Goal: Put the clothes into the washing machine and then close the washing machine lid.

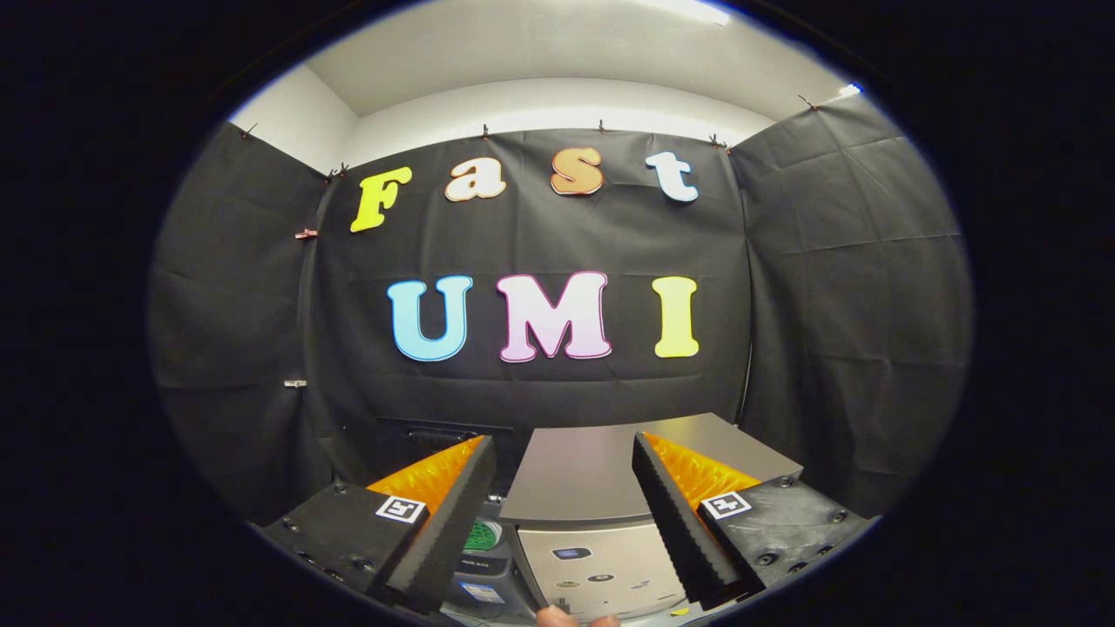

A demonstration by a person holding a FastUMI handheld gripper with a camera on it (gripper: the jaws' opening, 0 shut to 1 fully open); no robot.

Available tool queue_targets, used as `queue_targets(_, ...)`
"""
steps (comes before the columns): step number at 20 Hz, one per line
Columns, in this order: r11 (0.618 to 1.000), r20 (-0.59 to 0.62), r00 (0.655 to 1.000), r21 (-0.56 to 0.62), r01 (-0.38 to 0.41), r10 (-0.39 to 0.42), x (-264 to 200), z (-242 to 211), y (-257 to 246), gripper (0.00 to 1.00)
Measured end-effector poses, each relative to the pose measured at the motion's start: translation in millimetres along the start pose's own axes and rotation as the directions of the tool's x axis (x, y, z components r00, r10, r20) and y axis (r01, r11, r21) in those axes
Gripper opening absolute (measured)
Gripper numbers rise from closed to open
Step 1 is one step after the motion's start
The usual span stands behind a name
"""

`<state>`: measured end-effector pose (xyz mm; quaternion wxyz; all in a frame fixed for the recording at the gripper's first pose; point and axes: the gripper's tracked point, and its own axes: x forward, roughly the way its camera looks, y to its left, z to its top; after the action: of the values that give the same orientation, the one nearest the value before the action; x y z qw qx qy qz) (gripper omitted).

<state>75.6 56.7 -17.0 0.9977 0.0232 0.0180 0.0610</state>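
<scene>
We are holding the gripper above the washer, fingers apart and empty; its lid looks rigid and smooth, best pushed flat from above.

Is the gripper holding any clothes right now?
No, the gripper has its jaws wide apart with nothing between them, above the washing machine's grey lid.

— What is the washing machine looking like?

— Its closed lid is looking like smooth grey metal, a bit shiny. The panel below the lid is looking like glossy plastic.

— And the gripper?

— Its fingers are standing apart over the machine, with rough, ridged pads. Behind the machine, the wall is looking like matt, wrinkled cloth.
</scene>
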Motion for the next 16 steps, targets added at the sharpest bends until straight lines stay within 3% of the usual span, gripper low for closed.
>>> queue_targets(10,1.0,-0.003,1.0,0.0,0.01,-0.01,4.9,-5.2,1.8,0.99)
queue_targets(11,1.0,0.002,1.0,0.015,-0.016,0.016,9.3,-1.5,12.0,0.99)
queue_targets(13,0.998,0.012,0.999,0.037,-0.054,0.053,39.5,9.5,45.9,0.99)
queue_targets(16,0.99,-0.009,0.99,0.015,-0.137,0.137,145.0,0.6,125.8,0.98)
